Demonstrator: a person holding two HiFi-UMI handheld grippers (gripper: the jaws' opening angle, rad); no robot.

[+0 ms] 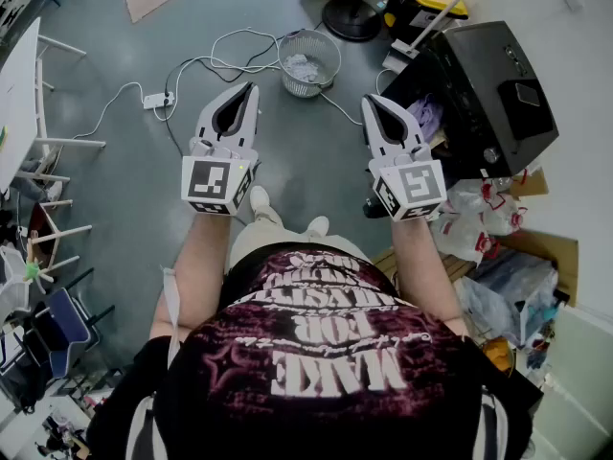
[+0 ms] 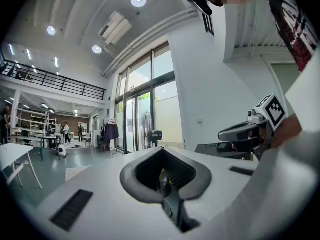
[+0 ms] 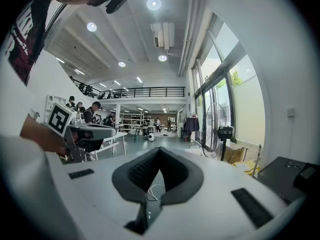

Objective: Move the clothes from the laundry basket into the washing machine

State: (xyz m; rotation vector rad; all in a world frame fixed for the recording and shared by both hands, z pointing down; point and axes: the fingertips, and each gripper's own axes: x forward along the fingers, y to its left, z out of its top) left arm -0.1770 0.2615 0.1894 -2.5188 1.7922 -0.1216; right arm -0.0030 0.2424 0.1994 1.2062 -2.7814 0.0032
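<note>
Squarely on the grey floor (image 1: 124, 190) of a bright workshop, a person in a dark printed T-shirt (image 1: 326, 353) stands with a two-jaw gripper in each outstretched hand, both held roughly level. The left gripper (image 1: 249, 92) has its jaws pressed together with nothing between them; seen along its own jaws, only the open hall and tall windows lie beyond. The right gripper (image 1: 370, 102) is likewise closed tight and empty.

Ahead of the person, between the two gripper tips and well apart from both, the white laundry basket (image 1: 330, 57) sits on the floor. Pale crumpled clothes (image 1: 305, 67) lie inside it. The dark washing machine (image 1: 498, 84) stands to the person's right, just beyond the right gripper, and a lilac cloth (image 1: 426, 115) shows at its open side.

White cables (image 1: 206, 60) loop across the floor from a power strip (image 1: 158, 99) near the basket. The round base of a fan (image 1: 350, 15) stands behind the basket. Plastic bags (image 1: 469, 223) are heaped at the right, below the machine in the head view. A white desk (image 1: 19, 94) edges in at the far left.
</note>
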